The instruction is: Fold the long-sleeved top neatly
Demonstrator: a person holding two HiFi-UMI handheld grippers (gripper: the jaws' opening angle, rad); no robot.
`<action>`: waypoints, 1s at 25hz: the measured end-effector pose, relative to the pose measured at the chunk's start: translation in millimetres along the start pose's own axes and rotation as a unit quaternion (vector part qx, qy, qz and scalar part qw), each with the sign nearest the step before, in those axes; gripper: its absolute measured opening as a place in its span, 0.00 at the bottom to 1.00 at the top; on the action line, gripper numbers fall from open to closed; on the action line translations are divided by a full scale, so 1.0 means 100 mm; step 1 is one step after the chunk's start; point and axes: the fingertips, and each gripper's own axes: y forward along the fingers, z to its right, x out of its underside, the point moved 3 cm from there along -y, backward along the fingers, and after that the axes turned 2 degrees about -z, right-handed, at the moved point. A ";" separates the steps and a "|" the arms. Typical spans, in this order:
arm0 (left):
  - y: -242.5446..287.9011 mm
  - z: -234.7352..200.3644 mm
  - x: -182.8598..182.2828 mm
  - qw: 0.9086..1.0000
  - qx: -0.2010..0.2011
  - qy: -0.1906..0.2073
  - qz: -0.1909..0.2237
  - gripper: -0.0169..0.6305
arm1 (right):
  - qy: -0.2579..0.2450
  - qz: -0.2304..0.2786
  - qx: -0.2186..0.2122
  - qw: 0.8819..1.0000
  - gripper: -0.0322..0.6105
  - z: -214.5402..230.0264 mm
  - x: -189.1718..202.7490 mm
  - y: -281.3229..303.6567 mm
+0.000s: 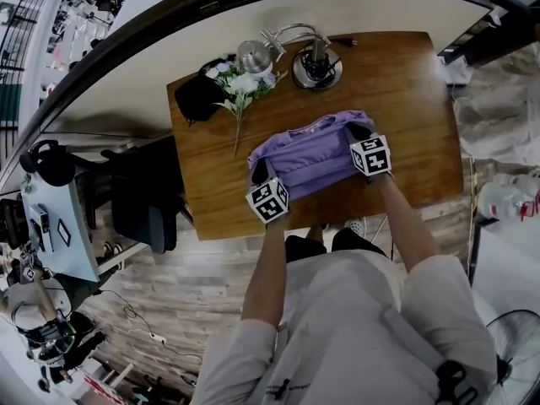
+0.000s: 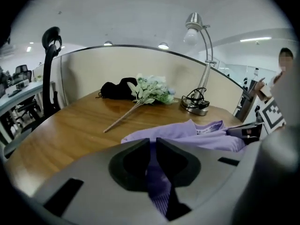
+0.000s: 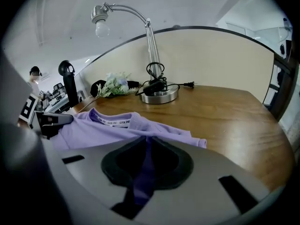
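Head view: left gripper [image 1: 260, 174] and right gripper [image 1: 359, 133] each pinch the top [image 1: 312, 154] at its sides; advise lifting level, fabric taut.

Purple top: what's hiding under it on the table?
Only the wooden table shows around the purple top. The left tongs and right tongs pinch its edges. Whatever lies beneath the cloth is covered.

- Lilac long-sleeved fabric top [image 1: 314, 154]: near corners hidden behind left hand-held gripper [image 1: 260, 173] and right hand-held gripper [image 1: 360, 133].
- White neck label [image 3: 110, 121]: print too small to read.
- Black soft heap [image 2: 117, 89] on brown wooden worktop [image 1: 405, 83]: unidentifiable.
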 end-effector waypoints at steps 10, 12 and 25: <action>0.01 -0.06 0.00 0.999 0.036 -0.023 -0.016 0.10 | 0.073 0.069 -0.072 0.992 0.36 0.05 -0.16 -0.38; 0.01 -0.06 0.00 0.999 0.036 -0.023 -0.014 0.11 | 0.103 0.093 -0.036 0.990 0.37 0.26 -0.10 -0.56; -0.02 -0.03 0.01 1.000 0.016 -0.006 -0.007 0.10 | 0.104 -0.045 -0.013 0.993 0.44 0.54 0.51 -0.50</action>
